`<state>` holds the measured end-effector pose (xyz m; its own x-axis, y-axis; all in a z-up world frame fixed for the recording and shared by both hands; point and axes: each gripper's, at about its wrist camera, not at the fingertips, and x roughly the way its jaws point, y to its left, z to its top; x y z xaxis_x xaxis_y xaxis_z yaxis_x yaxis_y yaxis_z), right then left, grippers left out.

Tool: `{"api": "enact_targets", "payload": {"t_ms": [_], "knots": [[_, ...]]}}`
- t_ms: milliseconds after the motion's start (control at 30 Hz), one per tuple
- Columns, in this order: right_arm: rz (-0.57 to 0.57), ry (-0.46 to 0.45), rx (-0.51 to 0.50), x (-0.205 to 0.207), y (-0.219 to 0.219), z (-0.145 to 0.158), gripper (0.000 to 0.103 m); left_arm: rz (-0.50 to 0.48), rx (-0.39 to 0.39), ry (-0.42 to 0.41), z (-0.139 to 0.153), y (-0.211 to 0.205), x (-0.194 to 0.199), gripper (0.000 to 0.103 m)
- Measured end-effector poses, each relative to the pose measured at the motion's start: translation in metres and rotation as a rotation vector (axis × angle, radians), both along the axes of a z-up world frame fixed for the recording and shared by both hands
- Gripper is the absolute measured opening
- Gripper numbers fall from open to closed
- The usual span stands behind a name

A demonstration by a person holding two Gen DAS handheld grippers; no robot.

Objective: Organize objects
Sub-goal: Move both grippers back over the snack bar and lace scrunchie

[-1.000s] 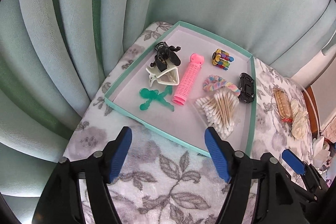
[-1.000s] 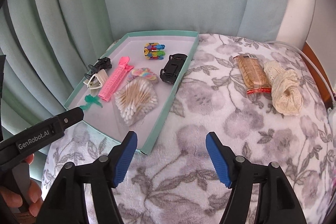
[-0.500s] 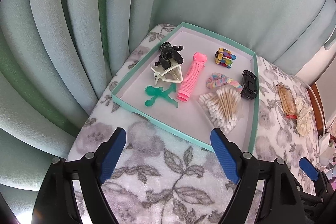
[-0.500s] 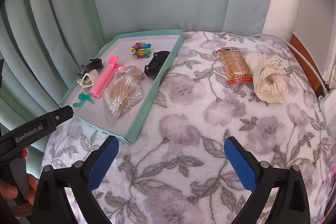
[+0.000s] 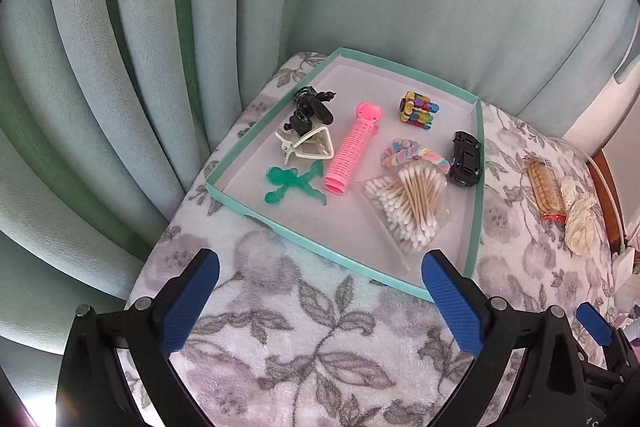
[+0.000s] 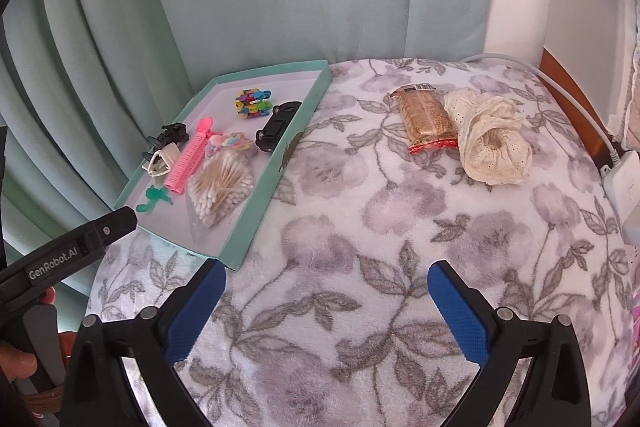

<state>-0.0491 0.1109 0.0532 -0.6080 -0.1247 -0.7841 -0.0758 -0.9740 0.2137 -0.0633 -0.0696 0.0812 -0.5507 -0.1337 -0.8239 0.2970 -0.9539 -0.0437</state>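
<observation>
A teal tray (image 5: 477,183) (image 6: 280,155) lies on the floral blanket and holds a pink hair roller (image 5: 352,151) (image 6: 188,159), a bag of cotton swabs (image 5: 408,207) (image 6: 220,187), a green clip (image 5: 292,183), a white claw clip (image 5: 308,147), a black clip (image 5: 308,107), a multicoloured toy (image 5: 418,109) (image 6: 252,103), a pastel scrunchie (image 5: 412,155) and a black toy car (image 5: 464,159) (image 6: 278,125). A snack packet (image 6: 426,119) (image 5: 544,187) and a cream lace cloth (image 6: 492,143) (image 5: 580,223) lie outside on the blanket. My left gripper (image 5: 320,291) and right gripper (image 6: 326,303) are both open, holding nothing, short of the tray.
Pale green curtains (image 5: 160,47) hang behind and left of the tray. A white cable and power adapter (image 6: 624,187) sit at the right edge beside a wooden frame. The left gripper's body (image 6: 76,247) and a person's hand (image 6: 16,359) show at the lower left of the right wrist view.
Both grippers have pulled back and risen from the tray, so everything looks farther off. The right gripper's fingers have spread wider and it has swung right toward the snack packet and cloth.
</observation>
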Motion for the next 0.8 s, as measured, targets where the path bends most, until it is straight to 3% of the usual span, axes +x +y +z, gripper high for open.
{"api": "enact_targets", "payload": {"t_ms": [467, 800], "knots": [[-0.063, -0.005, 0.021, 0.007, 0.062, -0.008, 0.103, -0.127, 0.078, 0.006, 0.001, 0.065, -0.021, 0.101], [-0.139, -0.005, 0.051, -0.001, 0.114, -0.011, 0.103, -0.229, 0.083, 0.023, 0.003, 0.121, -0.048, 0.101]]}}
